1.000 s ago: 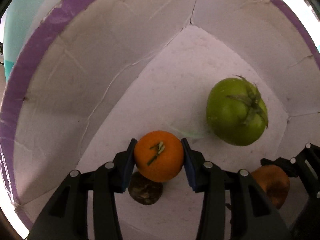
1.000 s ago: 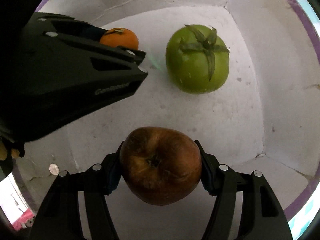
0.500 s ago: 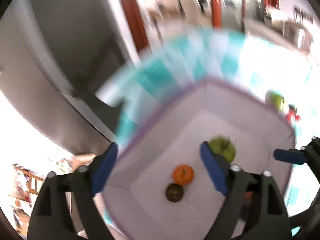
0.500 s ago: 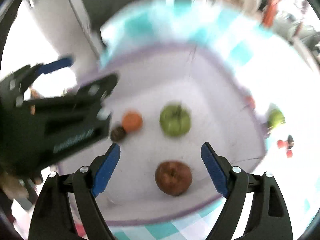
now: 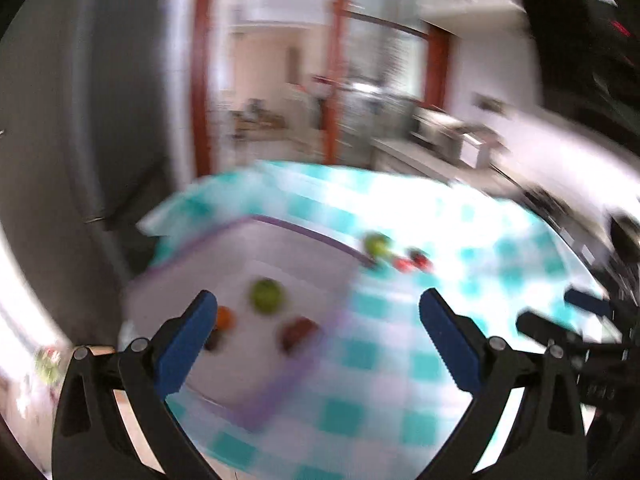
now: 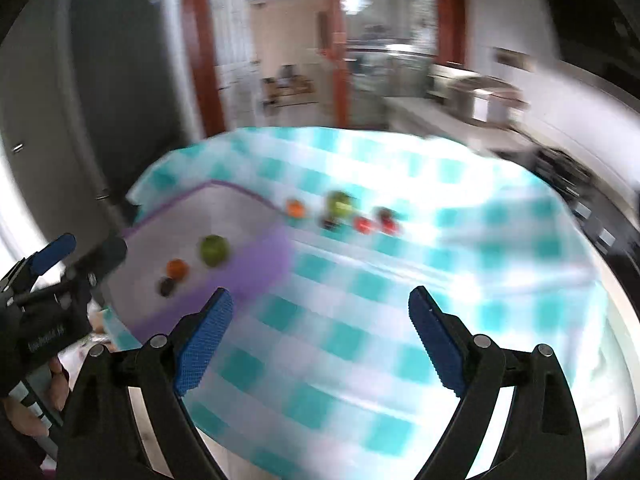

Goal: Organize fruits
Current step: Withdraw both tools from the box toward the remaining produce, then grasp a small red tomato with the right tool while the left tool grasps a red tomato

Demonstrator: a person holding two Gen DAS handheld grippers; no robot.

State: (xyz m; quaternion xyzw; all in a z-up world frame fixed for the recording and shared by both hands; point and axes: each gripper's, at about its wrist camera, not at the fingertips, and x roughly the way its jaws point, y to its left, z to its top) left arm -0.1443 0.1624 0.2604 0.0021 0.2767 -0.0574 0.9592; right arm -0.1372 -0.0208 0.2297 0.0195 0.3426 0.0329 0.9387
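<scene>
Both frames motion-blurred. Left tool (image 5: pixel 316 316): fingers wide apart, nothing between them, touching nothing. Right tool (image 6: pixel 320 312): same, spread wide and holding nothing. Both hang above the worktop (image 6: pixel 460 272), which wears a teal-and-white checked cloth.

White box (image 5: pixel 224 256) with purple rim sits at lower left of the left wrist frame, on the cloth near the worktop's left edge. Inside it, in the left view:
- green tomato (image 5: pixel 266 295), centre of the box floor
- orange (image 5: pixel 225 318), left of it, partly behind the left tool's left finger
- small dark fruit (image 5: pixel 213 342), just below the orange, touching or nearly so, too blurred to tell
- brown apple (image 5: pixel 298 330), lower right of the tomato, near the box's right wall

The right wrist view shows the tomato, orange and dark fruit; the near wall hides the apple.

Outside the box, on the cloth past its far right corner, centre of the right wrist frame: second orange (image 6: pixel 295 208), green fruit (image 6: pixel 340 203), small dark item (image 6: pixel 329 223), two red fruits (image 6: pixel 363 225), all close together in a loose row.

Left tool's body also shows at the left edge of the right wrist frame.
</scene>
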